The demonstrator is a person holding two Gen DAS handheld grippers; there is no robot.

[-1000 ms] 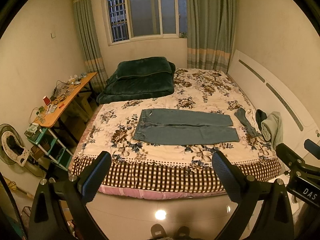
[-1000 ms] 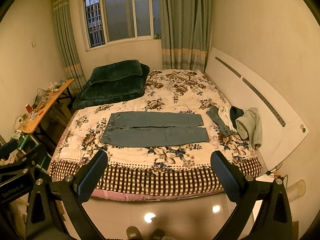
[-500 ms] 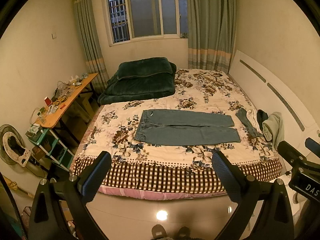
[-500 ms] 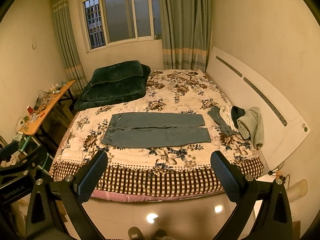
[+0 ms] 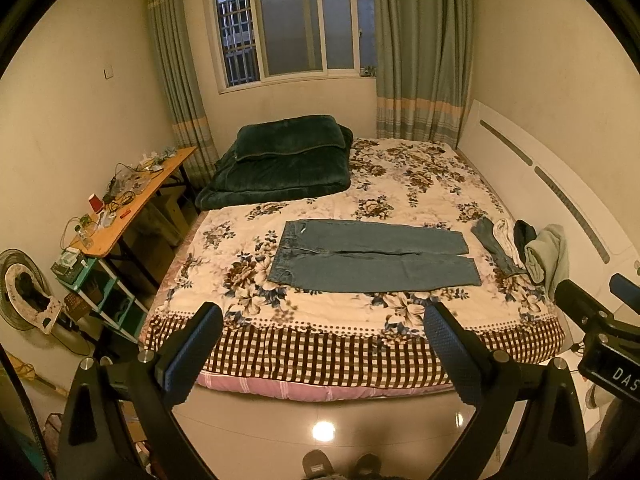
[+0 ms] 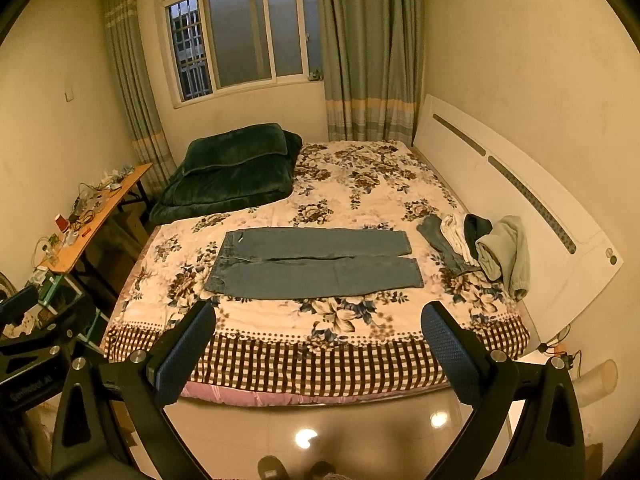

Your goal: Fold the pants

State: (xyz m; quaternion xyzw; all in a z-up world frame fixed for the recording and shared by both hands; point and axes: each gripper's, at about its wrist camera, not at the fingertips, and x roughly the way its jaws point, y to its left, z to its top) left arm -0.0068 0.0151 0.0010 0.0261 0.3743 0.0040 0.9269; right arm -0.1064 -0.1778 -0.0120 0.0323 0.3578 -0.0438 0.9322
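A home bedroom: bed (image 5: 400, 184), curtained window (image 5: 296, 20).

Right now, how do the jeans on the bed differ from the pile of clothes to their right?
The jeans lie flat and spread out, both legs side by side; the pile of clothes is bunched and rolled. The jeans are one blue piece; the pile of clothes mixes several colours. The jeans sit mid-bed, the pile of clothes by the white headboard. Both rest on the flowered bedspread, untouched by either tool.
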